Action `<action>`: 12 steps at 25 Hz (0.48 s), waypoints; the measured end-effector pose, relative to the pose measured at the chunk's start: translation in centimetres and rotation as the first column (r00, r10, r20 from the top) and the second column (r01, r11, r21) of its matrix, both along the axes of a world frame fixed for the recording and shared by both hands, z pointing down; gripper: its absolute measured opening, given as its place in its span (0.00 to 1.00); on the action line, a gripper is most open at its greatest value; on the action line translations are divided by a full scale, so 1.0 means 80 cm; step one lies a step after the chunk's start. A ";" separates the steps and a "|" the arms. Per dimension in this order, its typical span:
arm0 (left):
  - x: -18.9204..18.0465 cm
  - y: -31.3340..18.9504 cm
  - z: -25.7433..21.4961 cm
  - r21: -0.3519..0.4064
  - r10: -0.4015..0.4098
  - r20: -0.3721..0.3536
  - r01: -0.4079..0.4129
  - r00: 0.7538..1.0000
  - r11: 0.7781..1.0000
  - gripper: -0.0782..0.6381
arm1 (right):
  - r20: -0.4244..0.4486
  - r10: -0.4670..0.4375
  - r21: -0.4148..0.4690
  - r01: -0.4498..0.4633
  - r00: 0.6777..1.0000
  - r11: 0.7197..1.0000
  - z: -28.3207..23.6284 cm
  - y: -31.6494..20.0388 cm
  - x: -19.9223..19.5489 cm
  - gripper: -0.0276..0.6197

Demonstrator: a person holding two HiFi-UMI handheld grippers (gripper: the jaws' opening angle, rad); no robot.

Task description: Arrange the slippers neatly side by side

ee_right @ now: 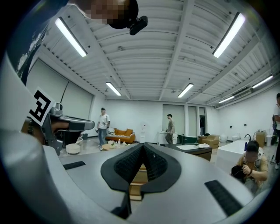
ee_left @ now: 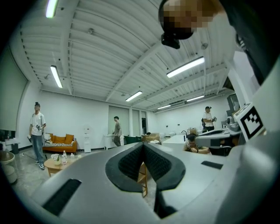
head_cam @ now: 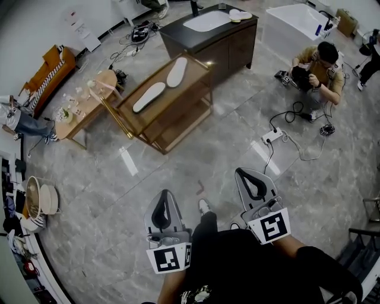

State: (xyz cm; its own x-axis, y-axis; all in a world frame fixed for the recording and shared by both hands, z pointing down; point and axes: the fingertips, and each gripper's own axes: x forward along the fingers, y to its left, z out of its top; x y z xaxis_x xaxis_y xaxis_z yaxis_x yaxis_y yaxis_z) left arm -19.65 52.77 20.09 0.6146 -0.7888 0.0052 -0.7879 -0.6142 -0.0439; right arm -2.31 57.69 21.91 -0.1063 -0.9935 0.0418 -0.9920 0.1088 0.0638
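Observation:
Two white slippers lie apart on the glass top of a wooden rack [head_cam: 172,127]: one slipper [head_cam: 149,97] nearer the left, the other slipper [head_cam: 177,71] farther back, both angled along the top. My left gripper [head_cam: 164,195] and right gripper [head_cam: 244,172] hover low over the floor, well short of the rack, both shut with nothing in them. In the left gripper view the left gripper [ee_left: 142,145] has its jaws pressed together, a strip of the rack [ee_left: 142,177] showing below. The right gripper [ee_right: 142,144] is likewise shut and points at the rack [ee_right: 139,177].
Behind the rack stands a dark vanity cabinet [head_cam: 228,41] with a white object [head_cam: 240,15] on top, then a white bathtub [head_cam: 297,27]. A person [head_cam: 320,65] crouches at right by cables and a power strip [head_cam: 274,136]. A round coffee table [head_cam: 89,104], orange sofa [head_cam: 50,71] and baskets [head_cam: 38,199] stand at left.

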 end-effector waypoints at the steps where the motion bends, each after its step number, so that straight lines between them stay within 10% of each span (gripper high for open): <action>1: 0.000 -0.008 -0.001 0.002 0.005 -0.004 -0.005 1.000 1.000 0.11 | -0.006 0.005 -0.002 -0.005 1.000 1.000 -0.002 -0.006 0.000 0.04; 12: -0.039 -0.092 -0.008 0.010 0.012 -0.021 -0.012 1.000 1.000 0.11 | -0.039 0.043 0.027 -0.042 0.998 0.999 -0.013 -0.082 -0.026 0.04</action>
